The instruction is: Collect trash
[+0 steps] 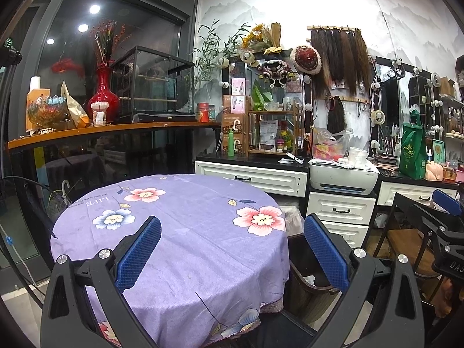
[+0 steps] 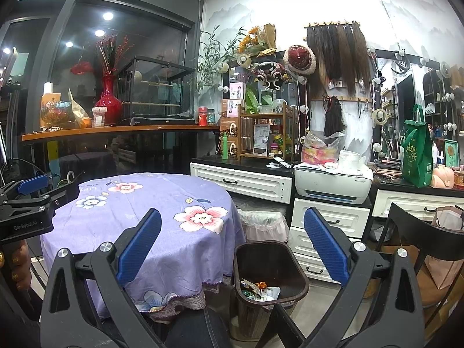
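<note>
Basically both tongs idle, nothing gripped.
Left gripper (image 1: 232, 249): jaws spread wide, blue pads (image 1: 139, 256) bare, held over the near edge of the round table (image 1: 174, 220); also seen from the side at the left edge of the right wrist view.
Right gripper (image 2: 232, 243): jaws released and wide apart, nothing between them, held above the bin (image 2: 269, 264).
Hand (image 2: 17, 266): gripped the left tool's handle, gold-painted nails showed.
Table: covered by a purple flowered cloth (image 2: 162, 232) that hung over the rim.
Bin: dark brown, on the floor just beside the table's right side, in front of the white drawers (image 2: 327, 223).
Trash (image 2: 258, 290): wrappers and crumpled paper lay in the bottom of the bin, an orange scrap on top.
Printer (image 2: 333, 181): white, on the drawer unit behind the bin.
Chair (image 2: 420, 232): dark, right of the bin.
Shelf (image 1: 116, 130): orange, held a red vase (image 1: 103, 98).
</note>
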A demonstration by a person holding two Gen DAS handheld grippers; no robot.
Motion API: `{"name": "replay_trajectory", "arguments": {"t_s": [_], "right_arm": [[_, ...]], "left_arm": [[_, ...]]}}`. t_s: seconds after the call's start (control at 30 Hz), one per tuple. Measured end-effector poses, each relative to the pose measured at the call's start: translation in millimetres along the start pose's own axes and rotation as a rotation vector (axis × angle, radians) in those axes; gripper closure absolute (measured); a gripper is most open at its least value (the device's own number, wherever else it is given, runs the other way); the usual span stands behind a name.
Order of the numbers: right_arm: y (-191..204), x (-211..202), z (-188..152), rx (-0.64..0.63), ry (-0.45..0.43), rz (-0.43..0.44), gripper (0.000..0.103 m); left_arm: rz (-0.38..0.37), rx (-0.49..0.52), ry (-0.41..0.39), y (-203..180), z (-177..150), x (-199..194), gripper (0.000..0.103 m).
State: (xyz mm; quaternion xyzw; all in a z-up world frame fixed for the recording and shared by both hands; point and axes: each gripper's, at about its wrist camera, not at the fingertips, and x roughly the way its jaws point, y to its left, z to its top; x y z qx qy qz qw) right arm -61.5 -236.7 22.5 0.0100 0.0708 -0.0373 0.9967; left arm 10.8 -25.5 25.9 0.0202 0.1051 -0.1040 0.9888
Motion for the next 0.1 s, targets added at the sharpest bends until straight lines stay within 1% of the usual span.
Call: {"name": "replay_trajectory", "arguments": {"t_s": [0.1], "right_arm": [[0.0,0.0,0.1,-0.001,0.0,0.0,0.006]], "left_arm": [[0.001,-0.001,-0.001,-0.3,0.2,-0.1,0.005]]}}
